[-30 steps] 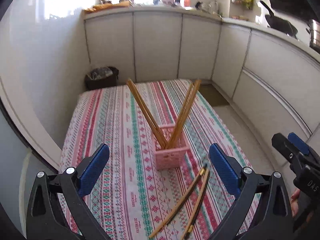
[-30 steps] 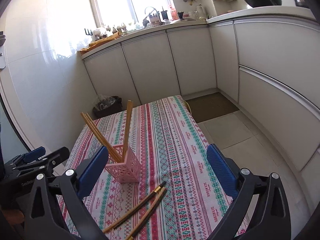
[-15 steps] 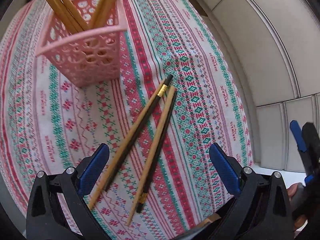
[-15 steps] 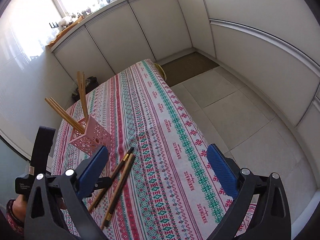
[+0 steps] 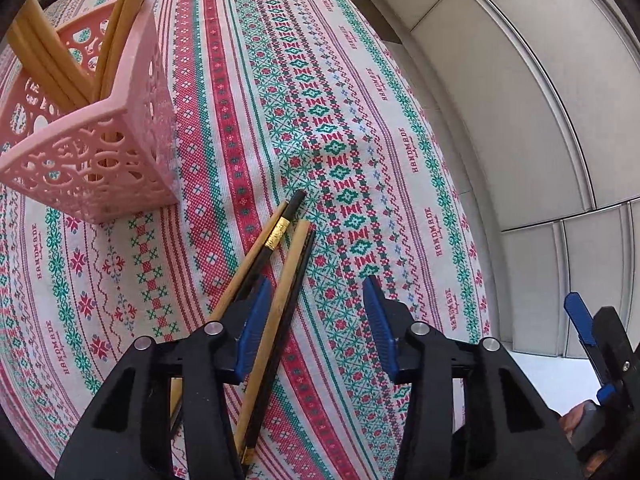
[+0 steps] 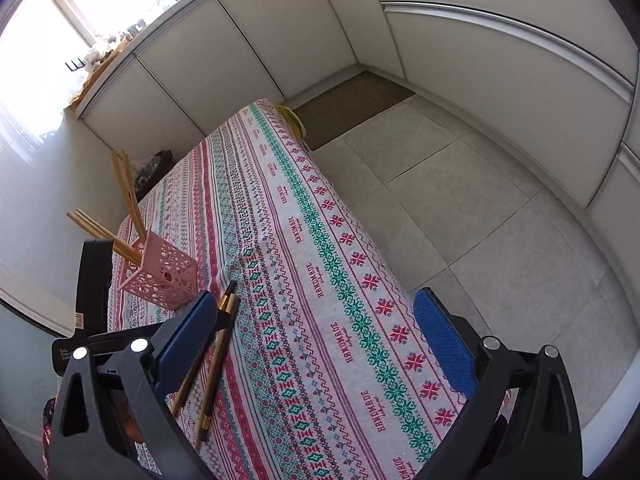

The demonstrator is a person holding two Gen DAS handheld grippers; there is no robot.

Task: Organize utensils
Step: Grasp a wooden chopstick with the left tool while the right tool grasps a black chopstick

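The left gripper [image 5: 316, 320] hangs low over the surface [image 5: 360, 160], which is covered by a striped, patterned tablecloth, and its two blue-padded fingers stand apart. Four loose chopsticks [image 5: 280, 264] lie flat on the cloth, near the pink perforated holder [image 5: 100, 160] and on the side of it facing the gripper. They form two pairs, each a pale wooden stick beside a black one, and one black stick carries a gold band [image 5: 277, 233]. One pair runs under the left blue finger pad [image 5: 252, 332]; the other pair lies in the gap between the fingers, just beside that pad. Nothing is clamped, and I cannot tell whether the pad touches the sticks.

The pink holder stands upright on the cloth and holds several tan chopsticks [image 5: 48, 68] that lean out of its top in two bunches.

The right gripper [image 6: 316, 332] is held above the same surface, on the far side of the loose chopsticks from the holder, fingers wide apart and holding nothing. In its view the loose chopsticks [image 6: 218, 356] lie just beside its left finger pad.
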